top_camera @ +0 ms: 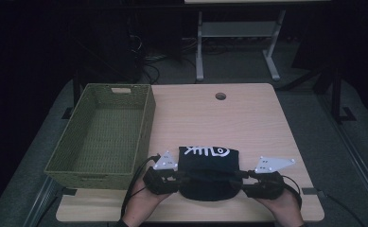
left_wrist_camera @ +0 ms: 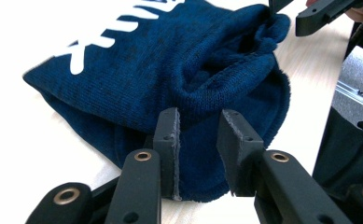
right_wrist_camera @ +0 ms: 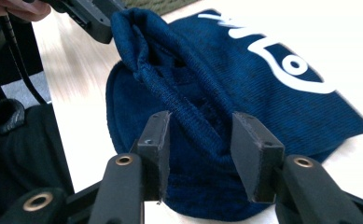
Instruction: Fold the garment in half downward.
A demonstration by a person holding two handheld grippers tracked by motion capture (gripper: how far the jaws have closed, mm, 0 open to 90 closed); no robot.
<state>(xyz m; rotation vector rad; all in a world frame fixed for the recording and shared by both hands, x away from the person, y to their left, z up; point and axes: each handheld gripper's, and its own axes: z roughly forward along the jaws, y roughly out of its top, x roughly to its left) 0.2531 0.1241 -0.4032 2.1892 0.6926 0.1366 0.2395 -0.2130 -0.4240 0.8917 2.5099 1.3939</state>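
Note:
A dark blue knit hat (top_camera: 210, 170) with a white fish-bone print lies at the front middle of the wooden table (top_camera: 252, 118). My left gripper (top_camera: 184, 178) is at its left edge and my right gripper (top_camera: 241, 178) at its right edge. In the left gripper view the hat (left_wrist_camera: 170, 70) has its rim fold between the parted jaws of the left gripper (left_wrist_camera: 198, 135). In the right gripper view a raised ridge of the hat (right_wrist_camera: 244, 93) runs between the wide-apart jaws of the right gripper (right_wrist_camera: 201, 140). That ridge reaches across to the left gripper (right_wrist_camera: 97, 21).
A green woven basket (top_camera: 146, 118) with nothing in it stands on the table's left side, close to my left hand. A round cable hole (top_camera: 220, 96) sits near the far edge. Beyond the table are a white desk frame (top_camera: 199, 47) and cables on the floor.

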